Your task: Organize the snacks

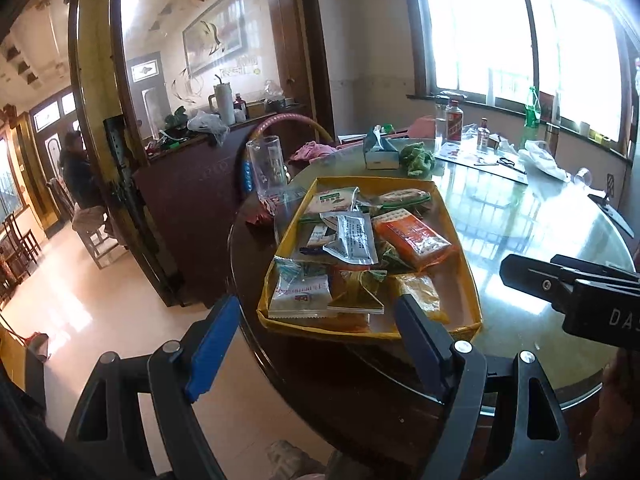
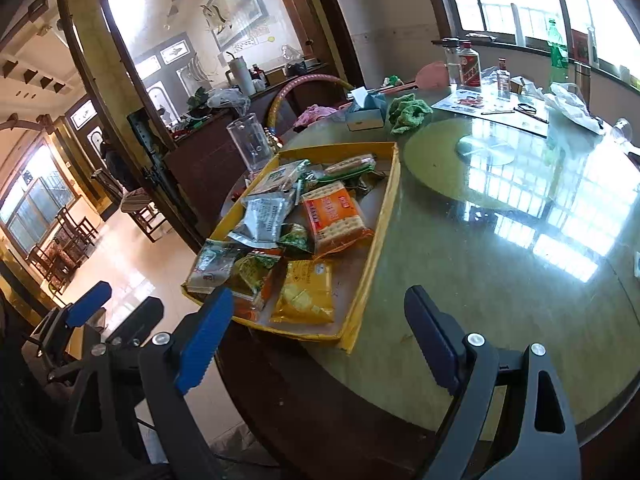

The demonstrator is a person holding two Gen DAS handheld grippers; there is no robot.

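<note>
A home dining room: a round glass-topped counter (image 2: pixel 500 240) with a turntable (image 2: pixel 480 148), bottles (image 2: pixel 468 66) by the window (image 1: pixel 520 28), a cluttered sideboard (image 1: pixel 208 160), wooden chairs (image 2: pixel 68 236) beyond.

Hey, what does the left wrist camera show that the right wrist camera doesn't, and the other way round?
Only the left wrist view shows the white snack packet at the tray's near corner face-on, and the right gripper from the side, its opening unclear. Only the right wrist view shows the glass turntable in the middle of the round table, and the left gripper open at lower left. Both show the yellow tray of snacks, the orange cracker pack, the clear tumbler, the tissue box and the green cloth.
</note>
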